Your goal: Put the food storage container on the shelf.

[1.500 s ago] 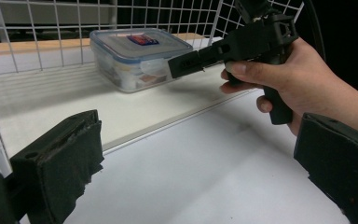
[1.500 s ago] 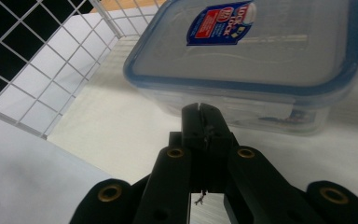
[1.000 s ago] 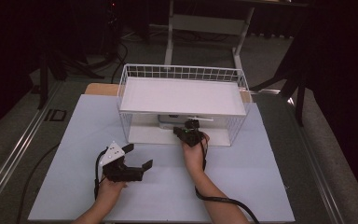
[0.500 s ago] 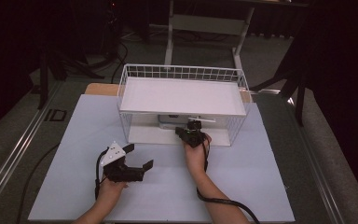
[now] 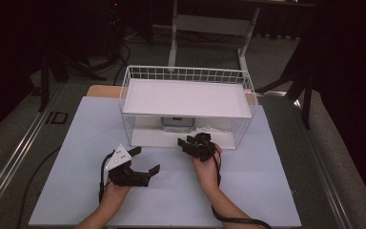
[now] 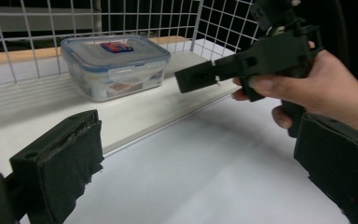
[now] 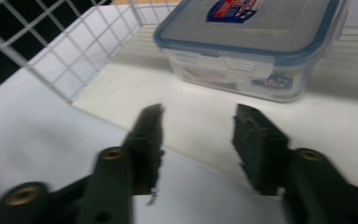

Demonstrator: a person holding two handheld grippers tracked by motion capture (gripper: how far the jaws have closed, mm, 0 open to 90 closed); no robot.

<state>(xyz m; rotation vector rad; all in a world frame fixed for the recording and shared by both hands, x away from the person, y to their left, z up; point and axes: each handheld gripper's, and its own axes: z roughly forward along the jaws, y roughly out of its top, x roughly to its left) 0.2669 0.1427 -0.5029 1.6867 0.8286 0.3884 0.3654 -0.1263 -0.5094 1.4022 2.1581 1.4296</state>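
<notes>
Right gripper view: right gripper (image 7: 196, 140) fingers just opening, nothing between; left gripper (image 6: 200, 172) wide. Risk: snagging wire basket (image 7: 70, 60) before reaching food container (image 7: 249, 44).

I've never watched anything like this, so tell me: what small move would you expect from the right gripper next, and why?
Probably a short push forward to bring its jaws around the clear plastic lidded food box. The right gripper has just been opening, with nothing between its jaws, and it points at that box on the lower shelf of the white wire rack, a little short of it. The left gripper rests open on the table.
</notes>
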